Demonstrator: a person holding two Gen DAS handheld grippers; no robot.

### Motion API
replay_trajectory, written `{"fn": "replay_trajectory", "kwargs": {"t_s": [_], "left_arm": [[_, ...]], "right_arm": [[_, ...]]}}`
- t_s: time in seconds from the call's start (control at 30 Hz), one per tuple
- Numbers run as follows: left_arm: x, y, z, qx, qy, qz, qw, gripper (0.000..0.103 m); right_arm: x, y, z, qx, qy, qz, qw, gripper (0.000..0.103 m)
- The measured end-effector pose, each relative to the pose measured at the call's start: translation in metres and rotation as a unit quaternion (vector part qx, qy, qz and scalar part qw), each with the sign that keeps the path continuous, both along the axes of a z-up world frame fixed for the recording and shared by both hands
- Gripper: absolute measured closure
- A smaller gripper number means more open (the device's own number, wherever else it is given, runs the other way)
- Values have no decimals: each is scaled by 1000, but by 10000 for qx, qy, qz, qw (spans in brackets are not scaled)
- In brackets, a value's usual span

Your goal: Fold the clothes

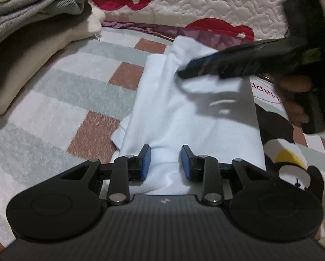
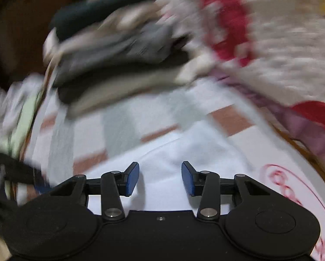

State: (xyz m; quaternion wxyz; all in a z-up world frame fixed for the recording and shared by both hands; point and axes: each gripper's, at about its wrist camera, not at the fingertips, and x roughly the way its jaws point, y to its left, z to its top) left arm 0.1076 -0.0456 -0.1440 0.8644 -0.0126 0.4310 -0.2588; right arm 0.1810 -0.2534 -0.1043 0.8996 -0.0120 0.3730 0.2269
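A white garment (image 1: 184, 119) lies folded into a long strip on a checked blanket (image 1: 64, 97). Its printed side shows at the right: pink lettering (image 1: 267, 93) and a black-and-yellow cartoon figure (image 1: 293, 169). My left gripper (image 1: 165, 163) is at the strip's near end, with a ridge of white cloth bunched between its blue pads. My right gripper (image 1: 182, 74) hovers blurred over the far part of the strip and casts a shadow on it. In the right wrist view, that gripper (image 2: 160, 178) stands open above the white cloth (image 2: 184, 148), with nothing between its pads.
A stack of folded clothes (image 1: 32, 21) in grey, cream and dark cloth sits at the far left, and is blurred in the right wrist view (image 2: 119, 54). A white quilt with red shapes (image 1: 206, 0) lies behind. A hand (image 1: 297, 95) holds the right gripper.
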Motion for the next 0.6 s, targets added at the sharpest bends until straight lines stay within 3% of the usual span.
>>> {"fn": "replay_trajectory", "kwargs": {"t_s": [0.1,0.23,0.3,0.4,0.47,0.6], "left_arm": [[4,2,5,21,-53,-112,9999,72],[15,0,23,-471,-474,-465,9967,67],[29,-9,17,-396,-295,-569,9972,67],[46,-7,-3,-512,260,-339,9978,66],[57,-5,-17,-605,644,-164,9960,65],[56,1,-17,-706,838,-54,9940,66]], "right_arm": [[-16,-21,12,122,-201,-723,9971,56],[-25,-31,9,-363,-288,-837,9954,56],[-23,-32,3,-472,-238,-767,9956,55],[-7,-31,-16,-389,-6,-637,9972,52],[1,-28,-29,-553,-82,-535,9970,52],[19,-29,-27,-401,339,-502,9974,50]]}}
